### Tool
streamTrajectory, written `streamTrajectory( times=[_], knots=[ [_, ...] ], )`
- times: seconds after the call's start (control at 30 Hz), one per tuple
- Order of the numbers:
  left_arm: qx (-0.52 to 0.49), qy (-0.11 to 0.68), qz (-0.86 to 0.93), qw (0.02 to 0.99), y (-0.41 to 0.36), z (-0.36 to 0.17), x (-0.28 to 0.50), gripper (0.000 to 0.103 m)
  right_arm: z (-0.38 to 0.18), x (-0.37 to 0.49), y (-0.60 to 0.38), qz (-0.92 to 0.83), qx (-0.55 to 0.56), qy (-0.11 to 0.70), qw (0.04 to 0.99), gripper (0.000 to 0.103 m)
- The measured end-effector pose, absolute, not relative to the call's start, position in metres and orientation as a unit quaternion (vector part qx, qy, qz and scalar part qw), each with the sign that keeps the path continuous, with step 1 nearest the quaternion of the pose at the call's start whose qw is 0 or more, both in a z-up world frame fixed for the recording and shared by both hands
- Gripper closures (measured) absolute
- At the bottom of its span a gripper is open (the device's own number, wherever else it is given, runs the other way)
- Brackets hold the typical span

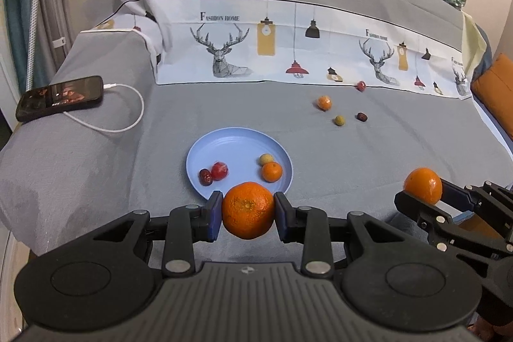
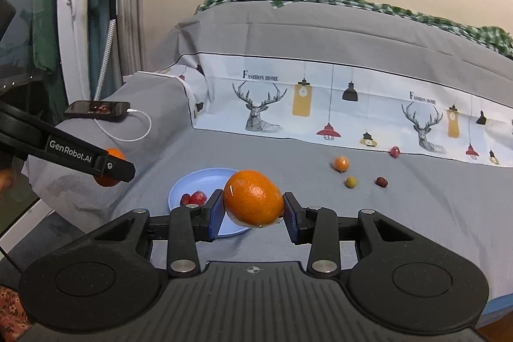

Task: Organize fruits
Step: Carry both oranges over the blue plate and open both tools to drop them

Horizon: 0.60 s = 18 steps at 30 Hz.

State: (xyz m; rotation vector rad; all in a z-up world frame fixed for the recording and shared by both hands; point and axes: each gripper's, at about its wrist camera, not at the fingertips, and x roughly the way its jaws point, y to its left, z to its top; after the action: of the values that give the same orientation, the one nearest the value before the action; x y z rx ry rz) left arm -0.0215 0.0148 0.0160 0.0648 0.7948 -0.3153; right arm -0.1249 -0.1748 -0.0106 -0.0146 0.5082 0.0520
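A charging phone (image 1: pixel 61 98) lies far left on the grey sheet; the blue plate (image 1: pixel 224 146) sits mid-bed, partly hidden behind the left gripper (image 1: pixel 248 210) clamping an orange (image 1: pixel 248 209); right gripper (image 2: pixel 253 207) pinches another orange (image 2: pixel 253 197); loose fruits (image 1: pixel 324 102) lie beyond

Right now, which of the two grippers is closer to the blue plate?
The left. The left gripper, clamping an orange, hovers right at the blue plate's near rim. The right gripper, holding another orange, sits off to the plate's right.
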Motion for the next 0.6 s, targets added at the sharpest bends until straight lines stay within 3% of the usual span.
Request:
streamTrajectory(
  times=[0.6],
  knots=[
    [0.038, 0.39, -0.157, 0.907, 0.008, 0.011, 0.004, 0.066, -0.024, -0.106, -0.176, 0.03, -0.001, 0.28, 0.959, 0.063]
  ],
)
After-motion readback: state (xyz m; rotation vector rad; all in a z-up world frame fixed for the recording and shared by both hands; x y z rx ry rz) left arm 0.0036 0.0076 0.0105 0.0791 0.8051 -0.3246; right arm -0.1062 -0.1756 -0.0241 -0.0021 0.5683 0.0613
